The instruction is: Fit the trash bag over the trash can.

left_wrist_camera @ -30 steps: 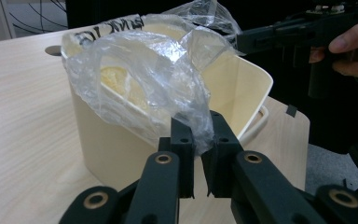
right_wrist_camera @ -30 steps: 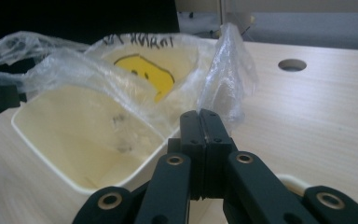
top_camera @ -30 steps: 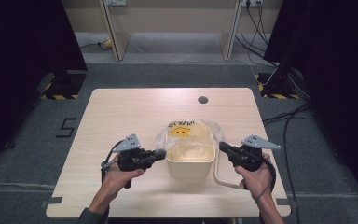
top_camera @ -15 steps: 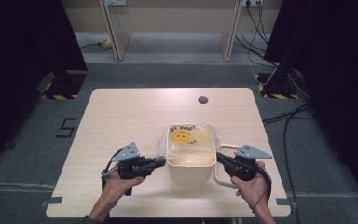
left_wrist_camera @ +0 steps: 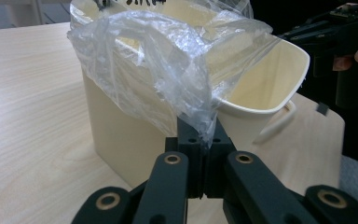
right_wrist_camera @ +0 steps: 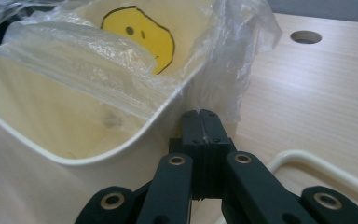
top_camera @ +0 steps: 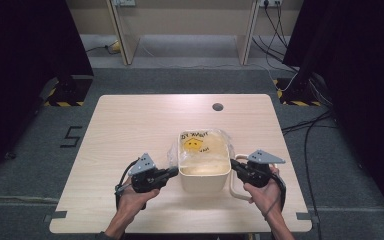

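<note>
at the table's near edge, left gripper has just been closing and now pinches the clear plastic bag lining the cream bin, right gripper pressed together beside it, apparently nipping film too; next, probably stretch it over the rim.

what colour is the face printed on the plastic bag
Yellow with black outline, on the plastic bag; clearest in the right gripper view.
</note>
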Action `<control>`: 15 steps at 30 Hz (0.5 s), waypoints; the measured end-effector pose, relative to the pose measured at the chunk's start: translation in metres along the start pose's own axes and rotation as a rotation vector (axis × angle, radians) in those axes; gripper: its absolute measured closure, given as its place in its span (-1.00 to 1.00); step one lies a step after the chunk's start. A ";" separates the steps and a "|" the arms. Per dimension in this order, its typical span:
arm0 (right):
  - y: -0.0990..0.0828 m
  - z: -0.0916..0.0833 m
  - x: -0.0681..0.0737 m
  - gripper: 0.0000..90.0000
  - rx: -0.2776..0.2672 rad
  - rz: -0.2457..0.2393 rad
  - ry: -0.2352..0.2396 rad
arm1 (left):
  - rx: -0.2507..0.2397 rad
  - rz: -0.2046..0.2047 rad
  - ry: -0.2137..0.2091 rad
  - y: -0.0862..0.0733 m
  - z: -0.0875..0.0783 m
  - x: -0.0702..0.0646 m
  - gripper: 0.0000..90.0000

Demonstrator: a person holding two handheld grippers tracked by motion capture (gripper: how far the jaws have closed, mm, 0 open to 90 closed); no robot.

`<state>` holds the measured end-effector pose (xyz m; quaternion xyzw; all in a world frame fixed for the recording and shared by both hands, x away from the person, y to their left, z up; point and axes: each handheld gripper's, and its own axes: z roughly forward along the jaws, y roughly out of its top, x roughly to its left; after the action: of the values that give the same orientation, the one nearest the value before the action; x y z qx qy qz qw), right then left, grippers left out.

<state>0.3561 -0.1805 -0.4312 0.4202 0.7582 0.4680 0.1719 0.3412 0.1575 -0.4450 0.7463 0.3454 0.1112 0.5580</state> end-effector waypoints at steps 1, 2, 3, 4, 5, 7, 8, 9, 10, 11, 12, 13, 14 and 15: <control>0.003 0.005 -0.003 1.00 -0.003 0.005 -0.008 | -0.003 0.000 0.020 0.001 0.003 0.000 0.97; 0.006 0.010 -0.006 1.00 -0.006 0.011 -0.014 | -0.003 0.004 0.039 0.003 0.005 0.001 0.97; 0.010 0.014 -0.009 1.00 -0.006 0.012 -0.020 | -0.002 0.013 0.057 0.005 0.008 0.003 0.97; 0.014 0.019 -0.012 1.00 -0.010 0.012 -0.027 | -0.004 0.014 0.071 0.007 0.010 0.005 0.96; 0.018 0.022 -0.016 1.00 -0.012 0.017 -0.029 | -0.007 0.005 0.075 0.009 0.012 0.009 0.96; 0.026 0.027 -0.020 1.00 -0.024 0.020 -0.031 | -0.019 -0.017 0.086 0.009 0.014 0.013 0.95; 0.028 0.028 -0.021 1.00 -0.025 0.022 -0.031 | -0.025 -0.022 0.091 0.010 0.014 0.014 0.95; 0.030 0.029 -0.021 1.00 -0.027 0.021 -0.032 | -0.031 -0.024 0.096 0.010 0.014 0.015 0.95; 0.031 0.029 -0.022 1.00 -0.030 0.021 -0.032 | -0.043 -0.031 0.094 0.009 0.013 0.016 0.93; 0.031 0.028 -0.022 1.00 -0.038 0.021 -0.031 | -0.046 -0.034 0.091 0.008 0.012 0.017 0.91; 0.030 0.025 -0.022 1.00 -0.046 0.024 -0.033 | -0.048 -0.037 0.092 0.007 0.012 0.017 0.89; 0.030 0.023 -0.022 1.00 -0.054 0.025 -0.036 | -0.051 -0.034 0.096 0.006 0.010 0.017 0.89; 0.029 0.020 -0.022 1.00 -0.064 0.024 -0.039 | -0.054 -0.037 0.100 0.005 0.009 0.017 0.89; 0.028 0.015 -0.022 1.00 -0.075 0.025 -0.040 | -0.058 -0.038 0.105 0.004 0.008 0.018 0.88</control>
<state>0.3927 -0.1836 -0.4178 0.4320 0.7313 0.4898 0.1967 0.3601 0.1623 -0.4480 0.7164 0.3848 0.1495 0.5625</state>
